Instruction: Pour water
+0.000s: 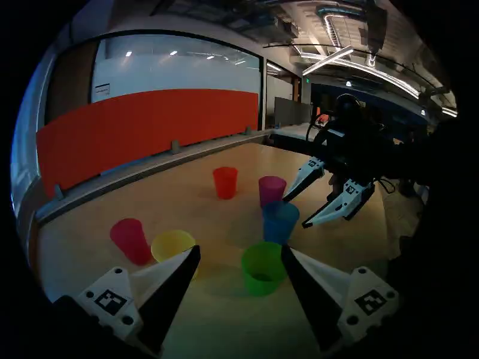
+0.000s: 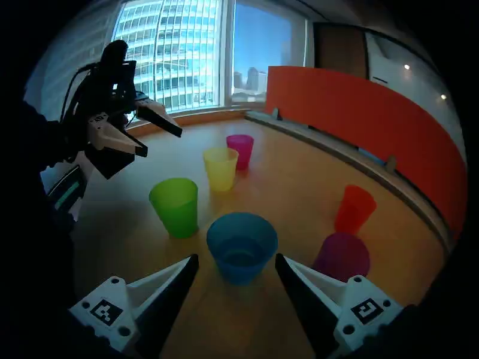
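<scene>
Several plastic cups stand on a wooden table (image 1: 173, 185). In the left gripper view, a green cup (image 1: 262, 267) sits just ahead of my open left gripper (image 1: 239, 254), between its fingertips. Behind it stands a blue cup (image 1: 279, 220), with my right gripper (image 1: 295, 212) open at its right side. In the right gripper view, the blue cup (image 2: 242, 246) appears to hold some water and sits just ahead of the open right gripper (image 2: 236, 258). The green cup (image 2: 175, 206) is to its left. The left gripper (image 2: 160, 143) hovers open at the far left.
A pink cup (image 1: 129, 239) and yellow cup (image 1: 172, 245) stand left of the green one. A purple cup (image 1: 272, 190) and orange cup (image 1: 225, 182) stand farther back. An orange wall panel (image 1: 149, 125) runs along the table's far side. Windows (image 2: 173, 54) lie beyond the table (image 2: 299, 173).
</scene>
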A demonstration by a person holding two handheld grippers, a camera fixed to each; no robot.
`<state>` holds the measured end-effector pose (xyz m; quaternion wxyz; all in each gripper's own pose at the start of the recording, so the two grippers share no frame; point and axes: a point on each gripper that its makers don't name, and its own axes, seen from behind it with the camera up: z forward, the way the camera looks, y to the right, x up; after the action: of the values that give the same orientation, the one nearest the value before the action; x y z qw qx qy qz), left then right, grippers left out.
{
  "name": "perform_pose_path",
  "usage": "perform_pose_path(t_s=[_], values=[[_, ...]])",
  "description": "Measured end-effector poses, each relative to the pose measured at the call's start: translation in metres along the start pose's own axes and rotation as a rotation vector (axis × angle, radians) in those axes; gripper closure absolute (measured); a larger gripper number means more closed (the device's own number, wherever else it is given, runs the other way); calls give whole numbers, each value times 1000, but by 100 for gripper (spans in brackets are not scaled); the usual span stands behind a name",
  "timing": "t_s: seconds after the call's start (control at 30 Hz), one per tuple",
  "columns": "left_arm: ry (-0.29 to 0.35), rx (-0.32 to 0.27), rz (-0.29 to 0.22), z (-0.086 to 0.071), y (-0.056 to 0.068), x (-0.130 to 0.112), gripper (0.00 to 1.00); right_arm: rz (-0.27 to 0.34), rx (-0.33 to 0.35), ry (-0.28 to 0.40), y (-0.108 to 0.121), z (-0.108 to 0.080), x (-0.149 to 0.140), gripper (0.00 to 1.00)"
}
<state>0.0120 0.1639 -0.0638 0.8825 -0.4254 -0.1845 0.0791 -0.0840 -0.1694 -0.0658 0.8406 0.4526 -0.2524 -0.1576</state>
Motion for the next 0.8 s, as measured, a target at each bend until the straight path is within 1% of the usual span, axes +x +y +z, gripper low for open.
perform_pose_path(t_s=[0.3, 0.6, 0.8], values=[[-4, 1, -1, -1, -1, -2, 0, 12, 1, 0, 2, 19, 4, 1], [-6, 1, 1, 0, -1, -3, 0, 3, 5, -2, 2, 30, 9, 1], [-7, 0, 0, -1, -1, -4, 0, 8, 6, -5, 2, 36, 11, 1]])
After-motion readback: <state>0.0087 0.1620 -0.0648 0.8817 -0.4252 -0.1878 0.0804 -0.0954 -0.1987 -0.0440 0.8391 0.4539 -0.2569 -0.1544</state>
